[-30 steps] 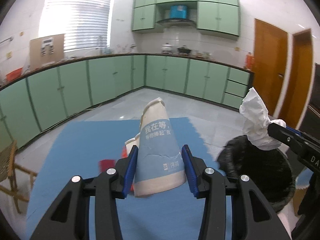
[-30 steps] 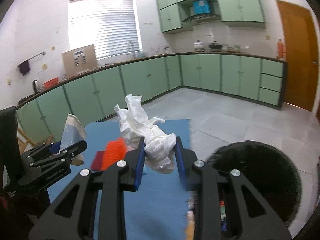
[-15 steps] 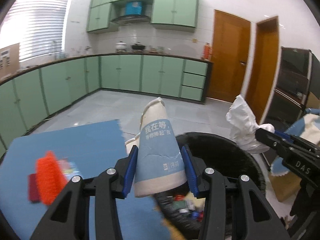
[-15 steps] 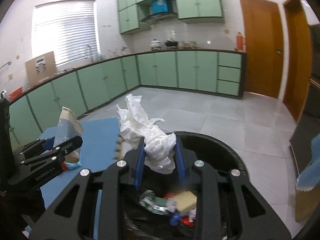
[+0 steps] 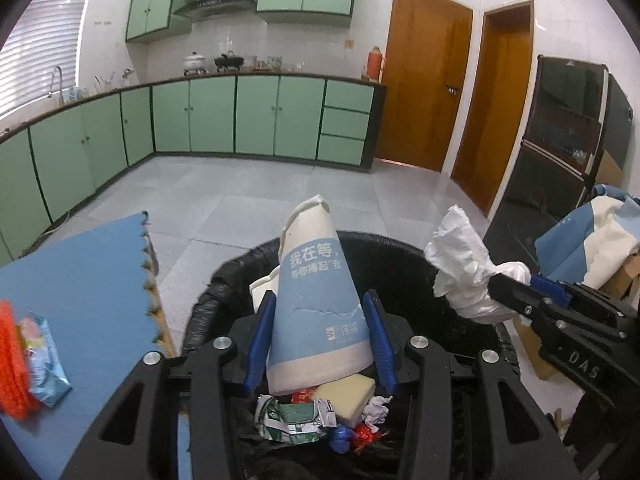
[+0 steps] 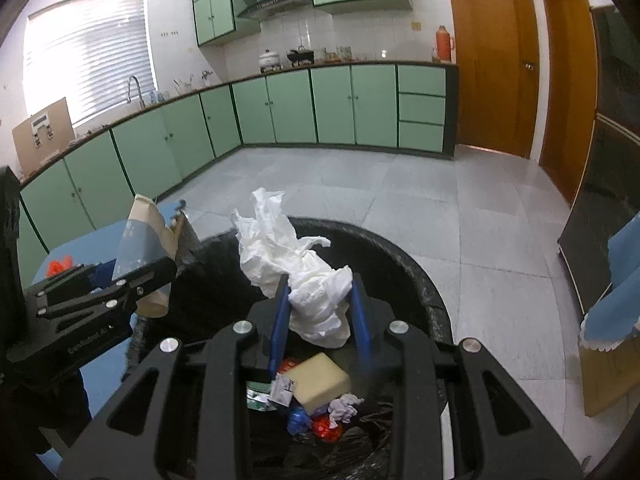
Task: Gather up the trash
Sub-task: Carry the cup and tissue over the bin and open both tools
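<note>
The left claw (image 5: pixel 320 340) pinches a crushed paper cup (image 5: pixel 318 300), pale blue with a cream rim and flattened to a cone, over the near rim of the bin (image 5: pixel 404 246), whose black liner is wrinkled. The right claw (image 6: pixel 319 316) grips a crumpled white tissue wad (image 6: pixel 308 280) above the bin's middle. Inside lie a yellow sponge block (image 6: pixel 320 378), foil wrappers and paper scraps, partly hidden by the claws. On the blue foam mat (image 5: pixel 88 264), at its left edge, an orange item is cut off by the frame.

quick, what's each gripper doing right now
left gripper: shut on the flattened paper cup
right gripper: shut on the crumpled white tissue
</note>
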`<state>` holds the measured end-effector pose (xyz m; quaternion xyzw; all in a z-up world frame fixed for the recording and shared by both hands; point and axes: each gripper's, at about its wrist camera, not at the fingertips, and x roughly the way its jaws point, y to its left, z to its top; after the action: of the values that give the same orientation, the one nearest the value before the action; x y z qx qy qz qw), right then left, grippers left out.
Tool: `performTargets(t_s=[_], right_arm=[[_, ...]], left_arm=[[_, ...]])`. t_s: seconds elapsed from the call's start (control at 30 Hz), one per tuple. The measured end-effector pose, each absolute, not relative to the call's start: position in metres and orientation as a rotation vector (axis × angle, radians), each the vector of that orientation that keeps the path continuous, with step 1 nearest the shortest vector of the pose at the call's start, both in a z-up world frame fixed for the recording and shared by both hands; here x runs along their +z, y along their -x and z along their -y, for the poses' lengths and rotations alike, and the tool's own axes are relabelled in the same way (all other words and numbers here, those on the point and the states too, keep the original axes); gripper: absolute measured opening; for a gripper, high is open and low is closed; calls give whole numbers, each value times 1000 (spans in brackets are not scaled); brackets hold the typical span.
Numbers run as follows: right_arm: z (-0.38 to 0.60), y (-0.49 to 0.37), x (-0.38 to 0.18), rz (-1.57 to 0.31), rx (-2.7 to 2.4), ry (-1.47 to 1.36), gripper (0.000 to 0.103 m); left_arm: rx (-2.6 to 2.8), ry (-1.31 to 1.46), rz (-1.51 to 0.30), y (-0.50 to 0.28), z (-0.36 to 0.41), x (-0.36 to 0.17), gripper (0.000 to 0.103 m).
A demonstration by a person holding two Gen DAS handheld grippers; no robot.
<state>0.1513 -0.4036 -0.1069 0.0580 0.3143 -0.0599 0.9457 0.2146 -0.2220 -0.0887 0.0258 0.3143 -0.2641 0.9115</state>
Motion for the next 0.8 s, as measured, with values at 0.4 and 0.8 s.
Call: performTargets(t_s=[0.4, 0.8], right_arm=[[407, -137, -119, -650, -226, -120, 88], [360, -119, -71, -565, -171, -152, 94]], left_arm=[[-557, -15, -699, -228, 211, -88, 67], [-413, 31, -578, -189, 101, -39, 79]])
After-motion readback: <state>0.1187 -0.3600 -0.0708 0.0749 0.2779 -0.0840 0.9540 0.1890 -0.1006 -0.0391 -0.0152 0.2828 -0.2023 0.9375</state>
